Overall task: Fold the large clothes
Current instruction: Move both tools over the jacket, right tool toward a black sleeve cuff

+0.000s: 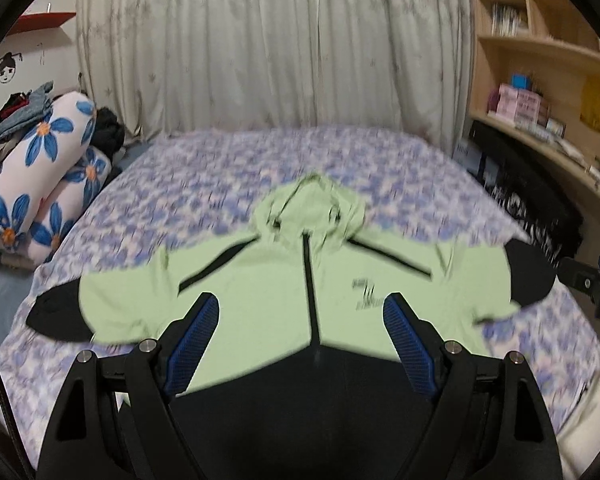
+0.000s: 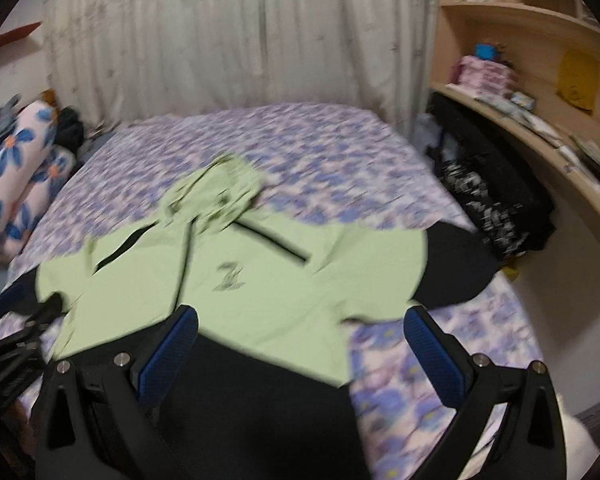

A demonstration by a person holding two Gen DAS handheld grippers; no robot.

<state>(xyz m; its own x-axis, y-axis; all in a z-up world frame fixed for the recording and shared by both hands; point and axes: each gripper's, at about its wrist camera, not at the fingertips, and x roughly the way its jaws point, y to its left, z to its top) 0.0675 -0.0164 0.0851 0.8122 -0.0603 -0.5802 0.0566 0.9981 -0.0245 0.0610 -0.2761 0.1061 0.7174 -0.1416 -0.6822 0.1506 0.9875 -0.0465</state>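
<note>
Clearly both pairs of fingers stand wide apart with nothing between them. The left gripper point(image 1: 302, 312) hangs above the chest of the jacket point(image 1: 260, 300), its ribbed blue pads point(image 1: 404, 340) set on black fingers that splay to either side of the front zip point(image 1: 311, 292). The right gripper point(image 2: 300, 328) hovers over the jacket's lower edge on the wearer's-left side, one pad above the black hem panel and the other above bare bedspread point(image 2: 440, 344); it also shows at the right margin of the left view point(image 1: 596, 284).

That spread suits a start: each tool seems poised over its own half of the garment, so a sleeve or side can be taken and carried inward. No fold looks made yet, I judge.

The jacket point(image 2: 260, 288) lies face up and spread flat on the bed, hood point(image 1: 312, 208) toward the curtain point(image 1: 268, 40), sleeves out to each side. Its cloth is pale green, smooth and thin-looking, with black cuffs, a black hem band, slanted black pocket zips and a small dark chest logo point(image 1: 364, 292). The hood sits rumpled and bunched, unlike the flat body.

Under it the bedspread point(image 1: 220, 168) is a blue and lilac floral print, blurred by motion. Rolled bedding with large blue flowers point(image 1: 48, 160) is piled at the left, and wooden shelves point(image 1: 540, 60) curve along the right.
</note>
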